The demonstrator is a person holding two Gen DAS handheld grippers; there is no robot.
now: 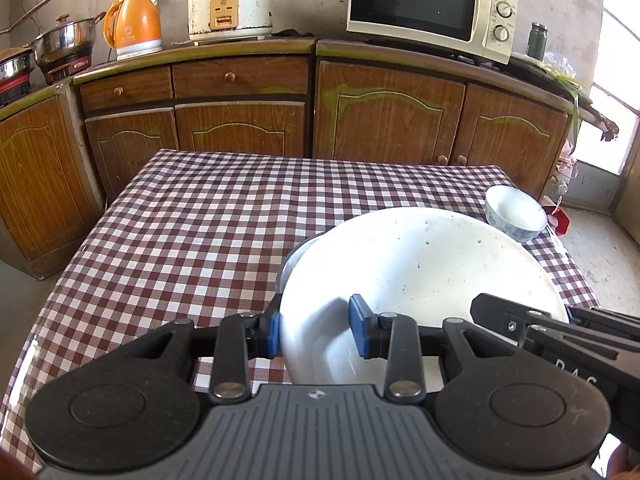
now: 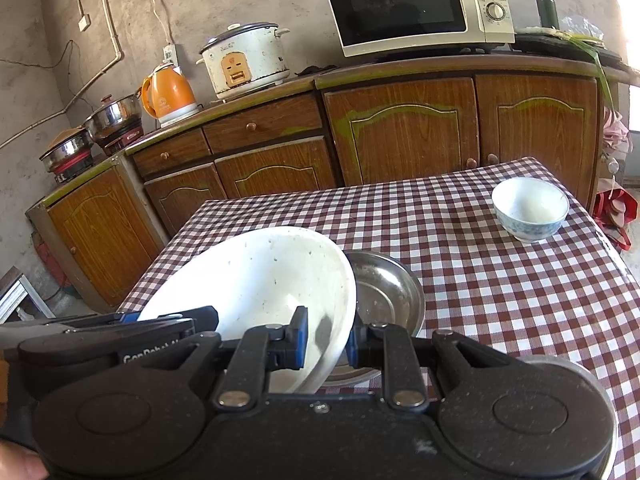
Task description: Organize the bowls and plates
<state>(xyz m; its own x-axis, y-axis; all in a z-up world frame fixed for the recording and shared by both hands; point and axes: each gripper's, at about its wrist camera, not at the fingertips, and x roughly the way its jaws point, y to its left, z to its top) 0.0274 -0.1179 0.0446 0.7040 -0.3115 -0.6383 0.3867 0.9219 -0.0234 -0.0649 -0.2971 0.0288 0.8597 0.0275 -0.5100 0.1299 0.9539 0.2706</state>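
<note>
A large white bowl [image 1: 420,264] [image 2: 264,276] hangs tilted above the checked table [image 1: 192,232] [image 2: 500,288], held from both sides. My left gripper [image 1: 316,334] is shut on its left rim, one blue pad outside and one inside. My right gripper [image 2: 326,340] is shut on the opposite rim. Each gripper shows at the edge of the other's view: right gripper [image 1: 520,320], left gripper [image 2: 160,320]. A shallow metal dish [image 2: 388,292] [image 1: 290,264] lies on the cloth under and behind the white bowl. A small blue-patterned bowl [image 1: 514,212] [image 2: 530,208] stands at the far right corner.
Wooden cabinets [image 1: 384,112] run close behind the table, carrying a microwave [image 1: 428,4], a rice cooker [image 1: 230,4] and an orange kettle [image 1: 134,26]. A silver rim [image 2: 588,380] of another metal piece peeks out under my right gripper. A person's hand shows at the lower left of the right wrist view.
</note>
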